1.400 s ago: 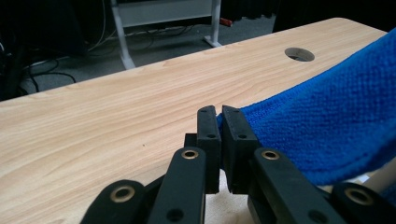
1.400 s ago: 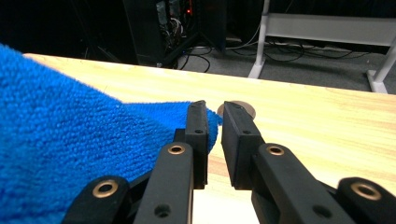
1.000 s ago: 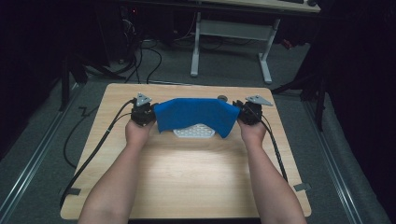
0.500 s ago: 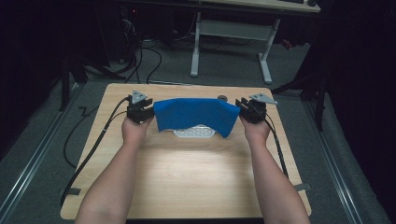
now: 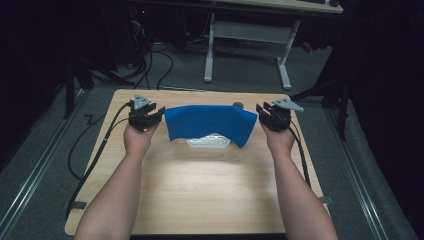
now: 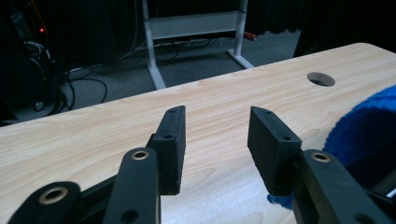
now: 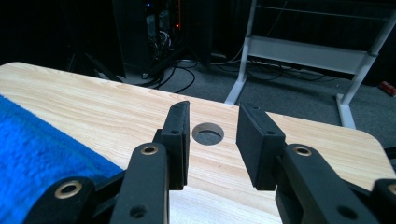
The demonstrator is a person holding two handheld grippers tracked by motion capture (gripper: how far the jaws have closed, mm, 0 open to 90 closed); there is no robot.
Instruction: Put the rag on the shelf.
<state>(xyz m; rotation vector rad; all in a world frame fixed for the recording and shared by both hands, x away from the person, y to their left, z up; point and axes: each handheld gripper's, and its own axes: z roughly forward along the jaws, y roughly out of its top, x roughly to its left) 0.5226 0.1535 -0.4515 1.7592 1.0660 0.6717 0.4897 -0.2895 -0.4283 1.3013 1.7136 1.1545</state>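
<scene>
High view: blue cloth point(image 5: 210, 124) draped over a white perforated tray point(image 5: 209, 142) at the far middle of the wooden table point(image 5: 200, 190), roughly twelve o'clock from the person's forearms. Left gripper point(image 5: 152, 118) just beside the cloth's nine o'clock edge, right gripper point(image 5: 263, 116) just beside its three o'clock edge; whether either touches the cloth, too small to tell. Round cable hole point(image 5: 238, 105) past the cloth's far edge, toward one o'clock. Left gripper view: left gripper point(image 6: 217, 140) with jaws just been opening, now standing well apart, bare tabletop between the pads, nothing clamped. Blue cloth point(image 6: 369, 126) at three o'clock, outside the jaws, a scrap of it peeking out beneath the right-hand jaw near five o'clock; contact there unclear. Cable hole point(image 6: 321, 79) at two o'clock, far across the table. Right gripper view: right gripper point(image 7: 212, 140) likewise just been opening, jaws parted with nothing gripped, cable hole point(image 7: 208, 133) seen straight through the gap. Blue cloth point(image 7: 42, 149) at nine o'clock, outside the left-hand jaw, its terry pile plain here though smooth-looking from above. Tray seen from above, under the cloth's near edge.
</scene>
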